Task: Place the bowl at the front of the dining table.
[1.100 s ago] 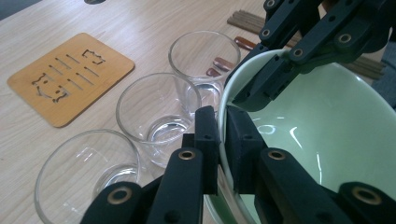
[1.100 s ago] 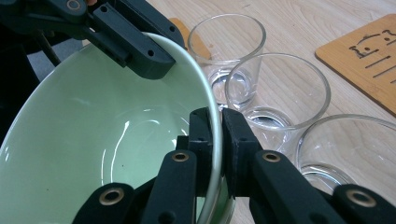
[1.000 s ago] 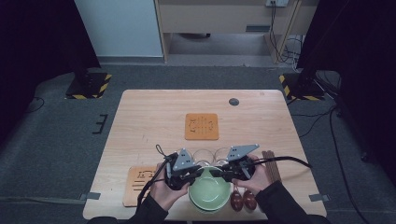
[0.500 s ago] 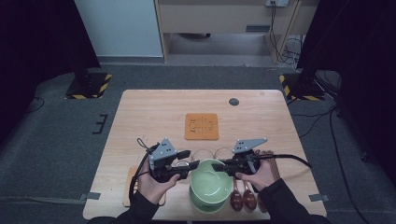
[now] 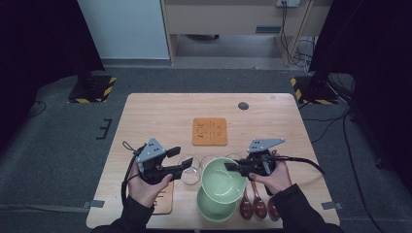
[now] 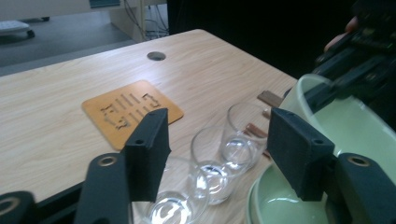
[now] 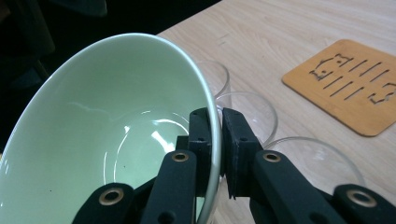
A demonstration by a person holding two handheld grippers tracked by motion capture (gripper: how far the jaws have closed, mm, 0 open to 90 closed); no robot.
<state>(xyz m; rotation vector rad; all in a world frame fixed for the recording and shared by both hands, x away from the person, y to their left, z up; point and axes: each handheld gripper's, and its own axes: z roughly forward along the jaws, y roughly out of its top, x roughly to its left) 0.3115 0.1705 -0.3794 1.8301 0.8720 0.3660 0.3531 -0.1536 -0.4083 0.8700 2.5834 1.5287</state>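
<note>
Left hand-held gripper (image 5: 187, 163) opened — off green bowl (image 5: 221, 182)

Pale green bowl (image 5: 222, 180), orange slotted trivet (image 5: 210, 131), black tongs (image 7: 215, 135).

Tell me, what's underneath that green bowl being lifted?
A second green bowl sits on the table below the lifted bowl, which the right gripper holds by its rim. Part of it is covered.

Glasses (image 5: 190, 170) between claws; far tabletop (image 5: 160, 114) free
</note>
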